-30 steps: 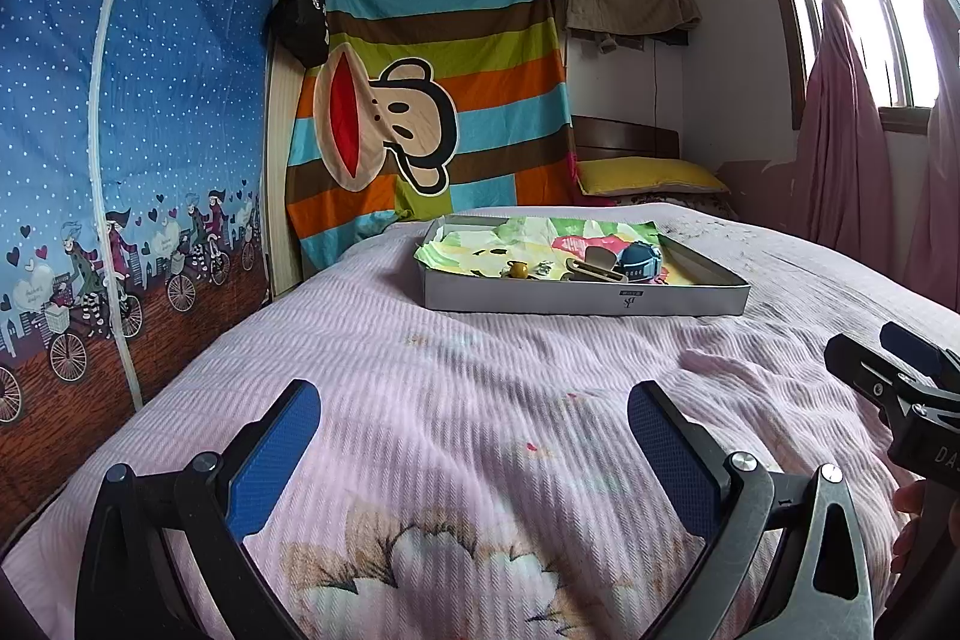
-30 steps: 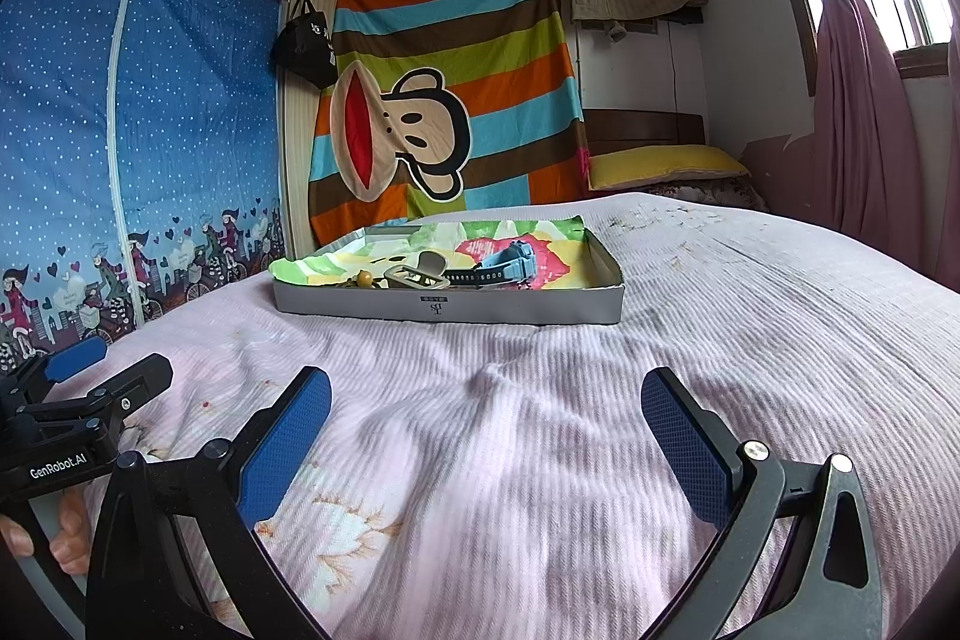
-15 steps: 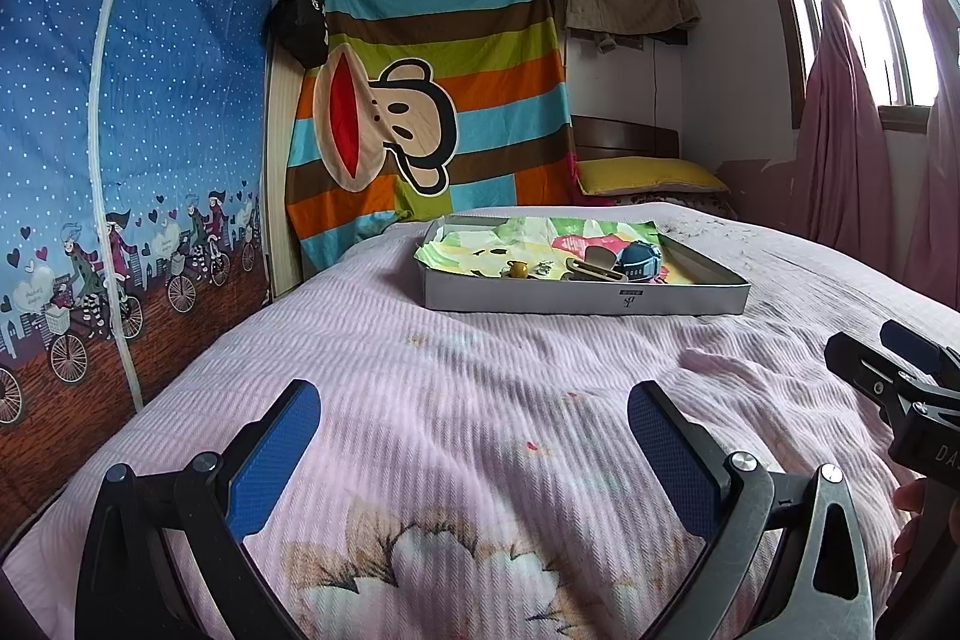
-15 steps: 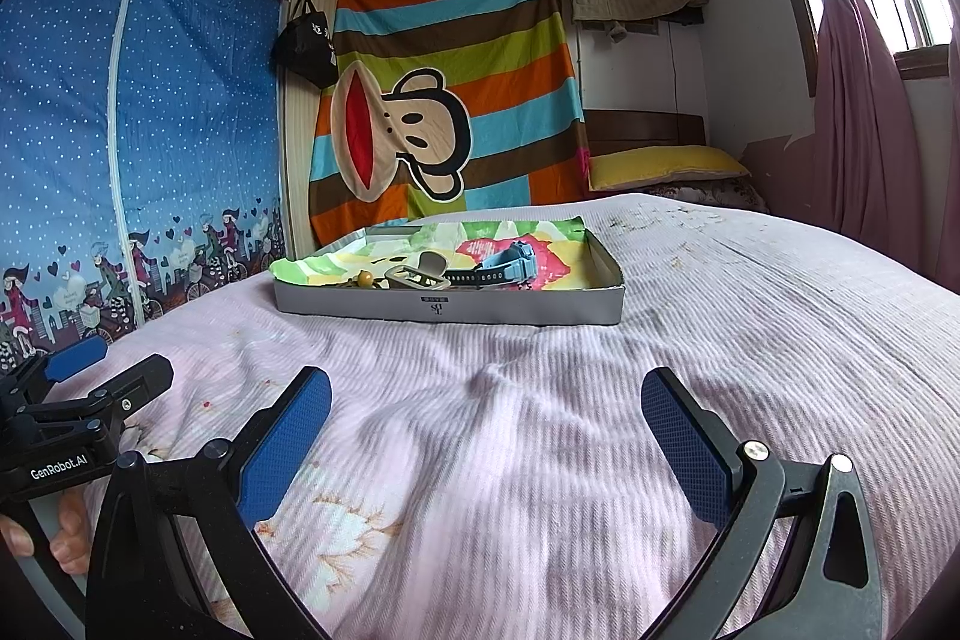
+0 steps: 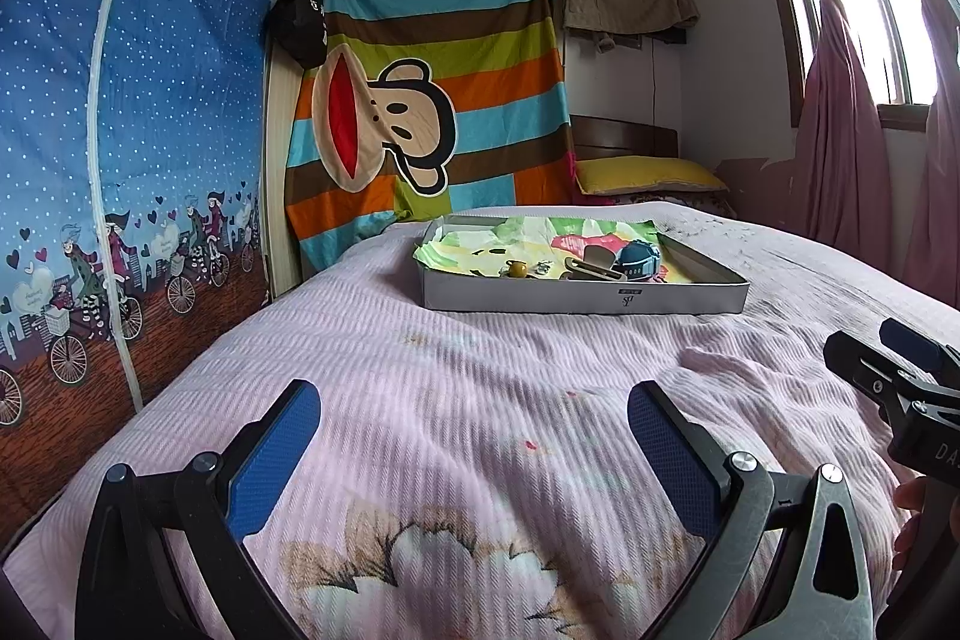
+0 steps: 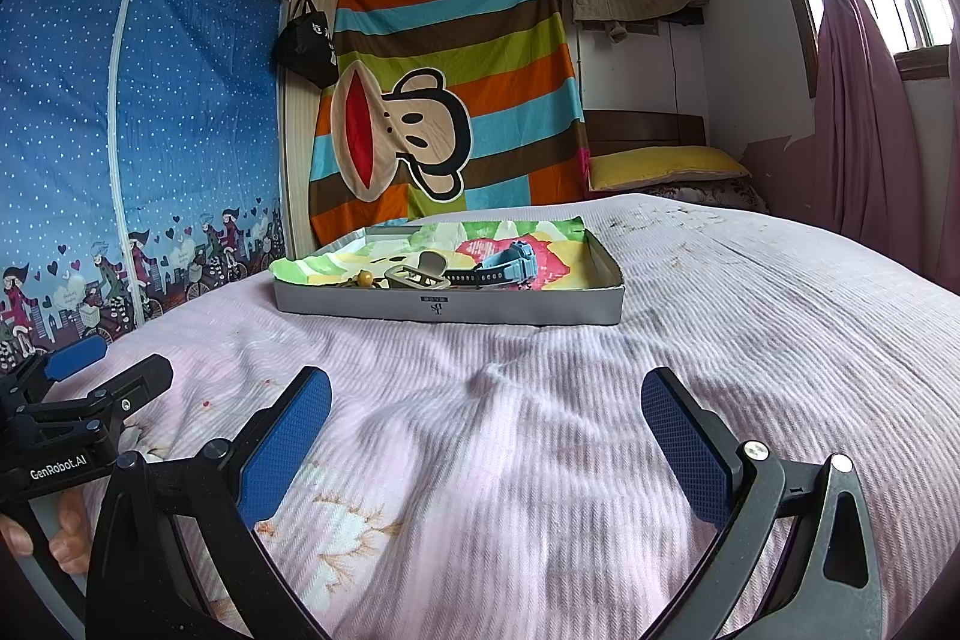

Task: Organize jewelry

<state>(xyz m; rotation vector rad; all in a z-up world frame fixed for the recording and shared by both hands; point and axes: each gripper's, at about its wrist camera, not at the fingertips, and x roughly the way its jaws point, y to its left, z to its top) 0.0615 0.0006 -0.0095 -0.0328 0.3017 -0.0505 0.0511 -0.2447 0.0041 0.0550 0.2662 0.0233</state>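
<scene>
Nothing had moved since the earlier pictures: both grippers hung low over the pink bedspread [image 5: 480, 388], and the grey tray [image 5: 585, 301] sat in the same spot further up the bed.

Left gripper [image 5: 474, 448] had its jaws spread wide and held nothing. Right gripper [image 6: 486, 436] was just the same, wide open and empty. Both were well apart from the tray.

All the jewelry lay in the tray on a bright paper lining [image 6: 528, 232]. It was bunched near the front wall: a blue watch [image 6: 507, 263], a tan clip [image 6: 417, 274], a small yellow bead [image 6: 362, 278] and some tiny silver bits [image 5: 540, 268].

That heap could be pieces waiting to be sorted, or pieces already gathered in, so the pictures did not settle which step was in hand. Any pick would need care. The bead was small and round and would likely roll, so the pads should close slowly on its sides. The watch strap looked bendy, so gripping the thick face would be safer. The soft bed could let the tray tip if pushed.

From the left view, the silver bits and the watch's round face showed clearly. From the right view, the watch's long strap and the person's fingers [image 6: 66, 532] on the left gripper's handle showed instead.
</scene>
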